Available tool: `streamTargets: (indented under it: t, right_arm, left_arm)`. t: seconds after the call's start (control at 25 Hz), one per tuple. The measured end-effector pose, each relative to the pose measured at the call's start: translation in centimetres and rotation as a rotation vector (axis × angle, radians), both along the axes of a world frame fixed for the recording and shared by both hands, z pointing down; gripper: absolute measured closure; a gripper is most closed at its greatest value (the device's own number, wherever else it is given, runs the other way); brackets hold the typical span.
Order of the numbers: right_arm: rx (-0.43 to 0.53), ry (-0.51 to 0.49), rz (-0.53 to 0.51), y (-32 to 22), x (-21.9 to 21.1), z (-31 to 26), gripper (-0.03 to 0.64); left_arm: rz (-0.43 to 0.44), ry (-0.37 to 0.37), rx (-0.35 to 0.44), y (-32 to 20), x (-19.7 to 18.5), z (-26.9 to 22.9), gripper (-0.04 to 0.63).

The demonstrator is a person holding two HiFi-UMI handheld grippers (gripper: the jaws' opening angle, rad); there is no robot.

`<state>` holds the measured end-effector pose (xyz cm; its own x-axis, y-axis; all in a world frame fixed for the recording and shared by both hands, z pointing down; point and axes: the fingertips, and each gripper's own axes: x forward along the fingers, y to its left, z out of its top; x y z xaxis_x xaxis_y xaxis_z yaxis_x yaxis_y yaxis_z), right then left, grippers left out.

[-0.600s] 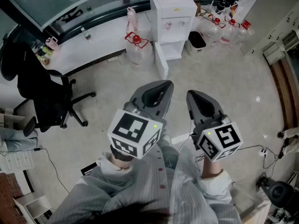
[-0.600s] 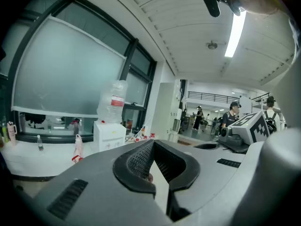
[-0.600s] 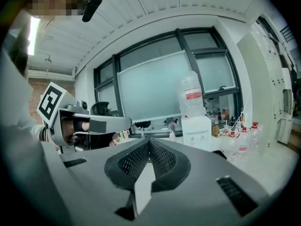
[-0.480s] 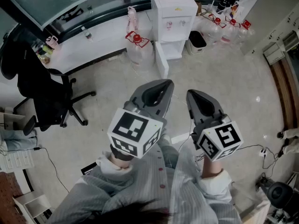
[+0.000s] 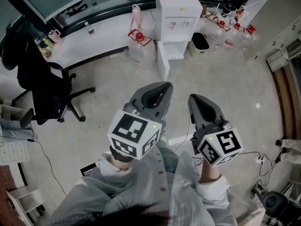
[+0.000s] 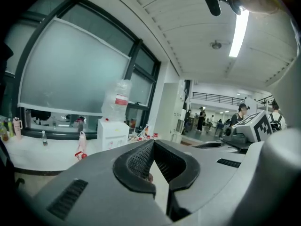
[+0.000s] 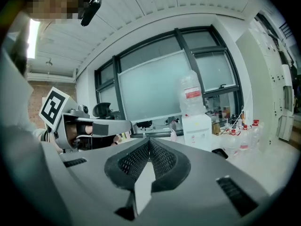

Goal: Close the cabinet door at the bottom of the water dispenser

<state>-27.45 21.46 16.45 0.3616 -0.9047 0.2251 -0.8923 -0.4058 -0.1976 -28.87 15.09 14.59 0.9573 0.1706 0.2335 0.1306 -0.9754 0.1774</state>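
The white water dispenser (image 5: 176,13) stood at the top centre of the head view, against a long white desk (image 5: 94,41). Its white cabinet door (image 5: 163,62) hung open at the bottom, swung out over the pale floor (image 5: 225,79) towards the lower part of the frame. The left claw (image 5: 164,84) and the right claw (image 5: 194,98) were side by side in the middle of the frame, well apart from the door. Each was pinched fully together on nothing. Each black-and-white marker cube (image 5: 135,134) showed square patterns only, no words. A clear water bottle with a red label (image 7: 192,98) sat on the dispenser, its print too small to read. A black swivel chair (image 5: 42,88) stood at the left and a black bin (image 5: 200,41) just right of the dispenser.
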Motion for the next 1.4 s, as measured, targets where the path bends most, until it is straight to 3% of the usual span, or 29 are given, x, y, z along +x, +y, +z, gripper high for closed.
streamTargets:
  t: [0.28, 0.52, 1.12, 1.4]
  right_arm:
    - [0.008, -0.015, 0.009, 1.7, 0.7, 0.7, 0.603]
    - [0.006, -0.021, 0.019, 0.6, 3.5, 1.4, 0.603]
    - [-0.013, 0.027, 0.005, -11.7, 19.3, -0.2, 0.603]
    - [-0.03, 0.028, 0.045, -15.3, 24.9, 0.1, 0.603]
  left_arm:
    - [-0.028, -0.015, -0.002, 0.7, 0.1, 0.9, 0.584]
    - [-0.038, -0.015, 0.001, -1.1, 2.8, 1.5, 0.584]
    - [-0.016, 0.02, 0.019, -12.1, 19.4, 0.1, 0.584]
    - [-0.023, 0.003, 0.039, -17.1, 24.5, 1.0, 0.584]
